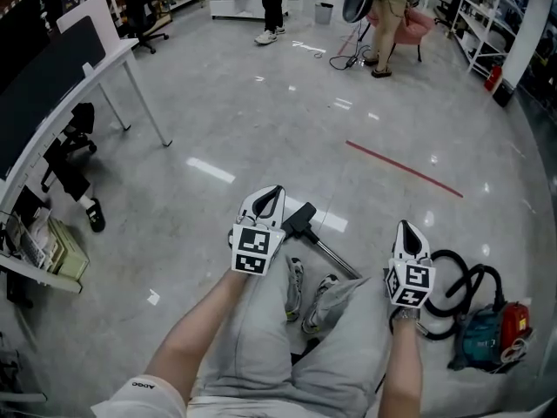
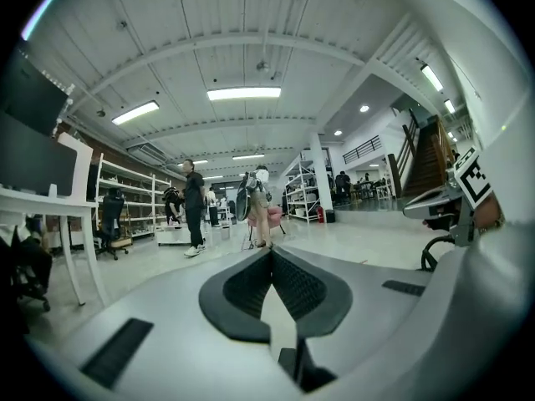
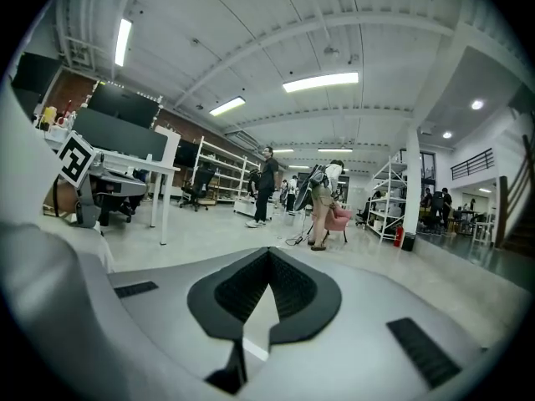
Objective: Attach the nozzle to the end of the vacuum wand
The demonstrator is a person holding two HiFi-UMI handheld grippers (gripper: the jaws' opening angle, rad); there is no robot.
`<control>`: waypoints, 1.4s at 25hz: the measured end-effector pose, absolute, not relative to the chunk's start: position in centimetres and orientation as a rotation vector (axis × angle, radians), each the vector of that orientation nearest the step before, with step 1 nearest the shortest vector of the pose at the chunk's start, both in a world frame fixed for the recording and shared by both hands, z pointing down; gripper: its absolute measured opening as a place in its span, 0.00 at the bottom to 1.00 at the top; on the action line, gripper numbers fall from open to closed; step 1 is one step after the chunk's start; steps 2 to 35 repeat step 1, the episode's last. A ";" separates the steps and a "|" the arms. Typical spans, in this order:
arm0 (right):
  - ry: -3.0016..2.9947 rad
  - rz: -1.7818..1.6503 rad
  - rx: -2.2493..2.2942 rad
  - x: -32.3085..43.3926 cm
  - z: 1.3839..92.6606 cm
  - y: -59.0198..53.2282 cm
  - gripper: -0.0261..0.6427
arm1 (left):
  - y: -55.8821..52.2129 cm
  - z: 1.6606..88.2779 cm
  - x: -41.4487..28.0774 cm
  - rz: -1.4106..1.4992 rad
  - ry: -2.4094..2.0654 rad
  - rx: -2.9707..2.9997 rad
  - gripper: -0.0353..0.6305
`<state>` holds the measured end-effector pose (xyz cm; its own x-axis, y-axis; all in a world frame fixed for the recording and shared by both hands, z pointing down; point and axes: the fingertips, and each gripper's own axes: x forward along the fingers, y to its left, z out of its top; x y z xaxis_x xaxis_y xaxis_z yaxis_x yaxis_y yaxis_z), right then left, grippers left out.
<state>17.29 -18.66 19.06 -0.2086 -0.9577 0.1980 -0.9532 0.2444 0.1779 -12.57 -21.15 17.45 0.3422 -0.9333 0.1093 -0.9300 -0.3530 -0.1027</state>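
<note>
Both my grippers are clenched w/ nothing in them: in the left gripper view the dark ribbed pads of my left gripper meet tip to tip, only bare floor showing behind, and the right gripper view shows the same for my right gripper, pads pressed together, empty. From the head view I'm holding them out over my knees, left gripper in front of my left leg and right gripper off to the right, well apart, each w/ its marker cube facing up at me. The black nozzle lies on the shiny grey floor just beside my left gripper's tip, on its right. The thin metal wand runs from the nozzle back toward my right knee; can't tell if the two are joined or just touching. My shoes sit btwn the grippers, next to the wand. The teal and red vacuum body rests on the floor to my right, its black hose looping just beside the right gripper. Further out there's a red line on the floor, a white desk at left, shelving at far right, and people standing near a pink chair at the far end.
</note>
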 end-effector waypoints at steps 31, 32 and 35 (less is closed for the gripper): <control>-2.255 -0.028 1.780 17.1 19.0 -18.7 0.04 | -21.1 17.4 -12.4 -0.248 1.760 -2.549 0.07; -2.255 -0.028 1.780 17.1 19.0 -18.7 0.04 | -21.1 17.4 -12.4 -0.248 1.760 -2.549 0.07; -2.255 -0.028 1.780 17.1 19.0 -18.7 0.04 | -21.1 17.4 -12.4 -0.248 1.760 -2.549 0.07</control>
